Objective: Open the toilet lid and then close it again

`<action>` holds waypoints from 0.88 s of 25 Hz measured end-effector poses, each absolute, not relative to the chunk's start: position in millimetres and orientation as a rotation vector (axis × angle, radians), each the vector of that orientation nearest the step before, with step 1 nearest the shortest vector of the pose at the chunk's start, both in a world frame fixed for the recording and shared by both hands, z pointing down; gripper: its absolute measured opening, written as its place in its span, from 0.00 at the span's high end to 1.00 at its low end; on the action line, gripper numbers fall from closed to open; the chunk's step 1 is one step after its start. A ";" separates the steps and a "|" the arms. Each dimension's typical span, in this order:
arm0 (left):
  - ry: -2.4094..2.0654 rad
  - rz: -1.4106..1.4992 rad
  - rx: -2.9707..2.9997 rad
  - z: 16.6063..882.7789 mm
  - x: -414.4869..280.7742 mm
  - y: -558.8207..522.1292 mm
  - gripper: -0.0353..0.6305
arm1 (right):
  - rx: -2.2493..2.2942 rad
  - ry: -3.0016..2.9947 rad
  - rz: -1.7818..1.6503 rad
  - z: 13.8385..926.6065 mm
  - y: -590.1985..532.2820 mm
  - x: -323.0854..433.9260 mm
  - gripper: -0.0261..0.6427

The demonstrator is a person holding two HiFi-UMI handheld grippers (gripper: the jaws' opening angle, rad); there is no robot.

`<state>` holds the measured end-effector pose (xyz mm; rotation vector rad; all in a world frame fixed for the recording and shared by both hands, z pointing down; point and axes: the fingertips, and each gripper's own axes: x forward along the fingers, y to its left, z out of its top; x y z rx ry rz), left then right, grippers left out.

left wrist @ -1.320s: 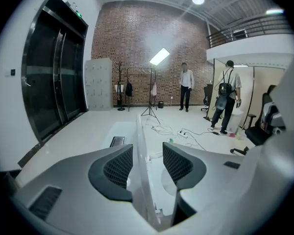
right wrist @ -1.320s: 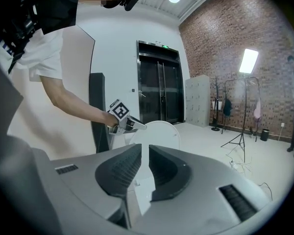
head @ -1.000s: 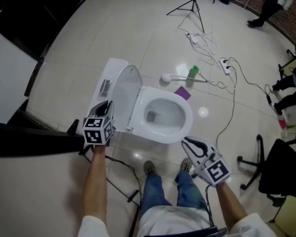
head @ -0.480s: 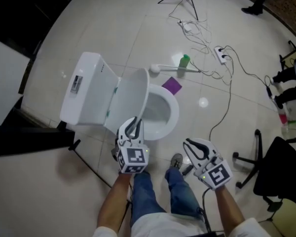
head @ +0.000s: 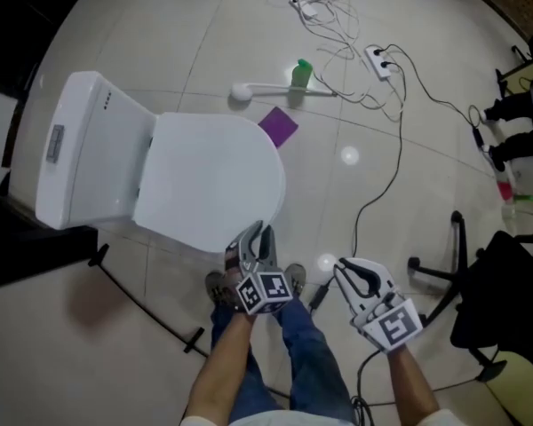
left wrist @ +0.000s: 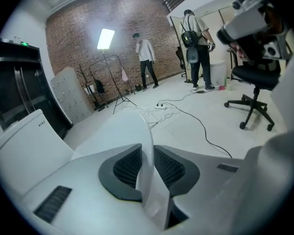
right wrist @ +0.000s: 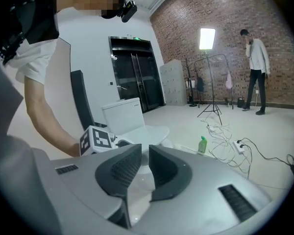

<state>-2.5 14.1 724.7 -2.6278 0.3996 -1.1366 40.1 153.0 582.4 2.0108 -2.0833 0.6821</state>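
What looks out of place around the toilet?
A brush lies flat on the floor beside the toilet, with a green bottle and a purple square by it. Tangled cables and a power strip sprawl beyond. Toilet looks intact, lid down.

Studio (brick wall, tripod).

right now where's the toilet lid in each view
Head view: lid centre-left, shut flat, right of the tank.
Left gripper view: lid lower centre, its edge between the jaws of the left claw, which have just been opening.
Right gripper view: lid left of centre, just below the tank.
Shared landmark: the tank, beside the lid in all three.
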 end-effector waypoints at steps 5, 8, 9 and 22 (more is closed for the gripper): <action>0.398 -1.273 -2.695 789.1 8.6 30.3 0.86 | 2.031 -2.073 0.716 608.8 163.8 43.2 0.90; 0.383 -1.364 -2.730 821.1 17.3 38.8 0.83 | 2.039 -2.072 0.714 618.4 165.4 44.9 0.90; 0.368 -1.384 -2.737 829.0 19.2 40.9 0.81 | 2.045 -2.072 0.714 620.3 165.6 45.6 0.90; 0.267 -0.933 -3.151 688.6 33.2 50.5 0.81 | 2.082 -1.997 0.689 587.1 174.1 68.1 0.89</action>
